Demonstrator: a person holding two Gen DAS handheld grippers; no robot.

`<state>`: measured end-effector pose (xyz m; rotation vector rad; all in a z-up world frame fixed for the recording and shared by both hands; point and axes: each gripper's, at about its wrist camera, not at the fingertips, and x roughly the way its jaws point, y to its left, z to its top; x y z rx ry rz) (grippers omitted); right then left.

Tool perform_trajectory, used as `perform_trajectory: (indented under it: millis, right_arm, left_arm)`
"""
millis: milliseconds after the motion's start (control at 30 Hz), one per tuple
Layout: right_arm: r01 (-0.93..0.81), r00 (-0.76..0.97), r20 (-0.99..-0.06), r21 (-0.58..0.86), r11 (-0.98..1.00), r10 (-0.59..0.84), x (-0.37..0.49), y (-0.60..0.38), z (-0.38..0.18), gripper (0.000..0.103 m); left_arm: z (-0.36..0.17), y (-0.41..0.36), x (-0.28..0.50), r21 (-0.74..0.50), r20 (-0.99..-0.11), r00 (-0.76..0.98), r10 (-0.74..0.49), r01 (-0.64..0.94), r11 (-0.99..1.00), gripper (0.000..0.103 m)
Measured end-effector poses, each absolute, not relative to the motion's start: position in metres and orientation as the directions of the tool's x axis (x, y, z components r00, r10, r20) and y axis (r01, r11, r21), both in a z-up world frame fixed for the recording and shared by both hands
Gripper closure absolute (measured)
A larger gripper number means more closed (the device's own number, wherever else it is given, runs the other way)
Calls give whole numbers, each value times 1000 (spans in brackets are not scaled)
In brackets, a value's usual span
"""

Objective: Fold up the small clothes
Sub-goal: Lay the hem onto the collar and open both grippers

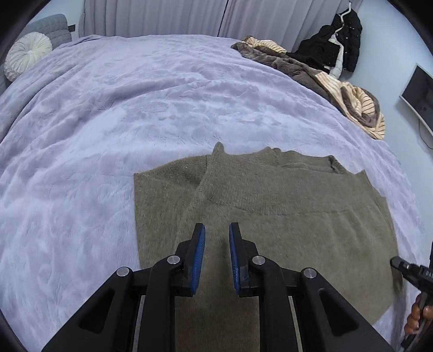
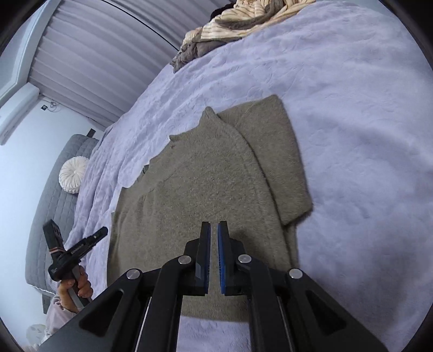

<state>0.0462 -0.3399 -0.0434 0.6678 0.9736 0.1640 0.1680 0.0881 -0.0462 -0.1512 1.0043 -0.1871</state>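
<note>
A fuzzy olive-brown sweater (image 1: 284,216) lies flat on the lavender bedspread (image 1: 135,108), with one sleeve folded in over the body. It also shows in the right wrist view (image 2: 205,184), the folded sleeve (image 2: 278,157) lying along its right side. My left gripper (image 1: 217,230) hovers over the sweater's lower part, jaws open and empty. My right gripper (image 2: 214,226) is above the sweater's lower middle, its blue pads nearly closed with a thin gap and nothing between them. The left gripper shows at the left of the right wrist view (image 2: 81,246), held in a hand.
A pile of brown and striped clothes (image 1: 338,86) lies at the bed's far right edge, also seen in the right wrist view (image 2: 238,24). A black jacket (image 1: 335,40) hangs by the wall. A round white cushion (image 1: 27,54) sits on a grey headboard. Curtains line the back.
</note>
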Motion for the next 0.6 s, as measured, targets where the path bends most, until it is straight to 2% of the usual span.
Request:
perform_trajectory:
  millis: [67, 167, 233, 333, 600]
  right_arm:
    - [185, 557, -721, 592, 784, 413, 49, -339, -58, 99]
    - [204, 575, -680, 657, 726, 455, 47, -352, -69, 103]
    - [209, 579, -668, 676, 706, 468, 45, -357, -72, 103]
    - [212, 579, -669, 675, 706, 466, 45, -356, -72, 103]
    - [189, 552, -694, 645, 741, 463, 23, -338, -49, 98]
  left_arm:
    - [-64, 97, 181, -201, -853, 487, -188, 27, 979, 85]
    - [-75, 117, 182, -301, -835, 481, -266, 4, 954, 85]
    - [-74, 123, 176, -239, -857, 476, -198, -26, 971, 84]
    - [-71, 128, 162, -252, -861, 460, -215, -20, 967, 84]
    - [-49, 113, 113, -191, -865, 466, -187, 38, 981, 84]
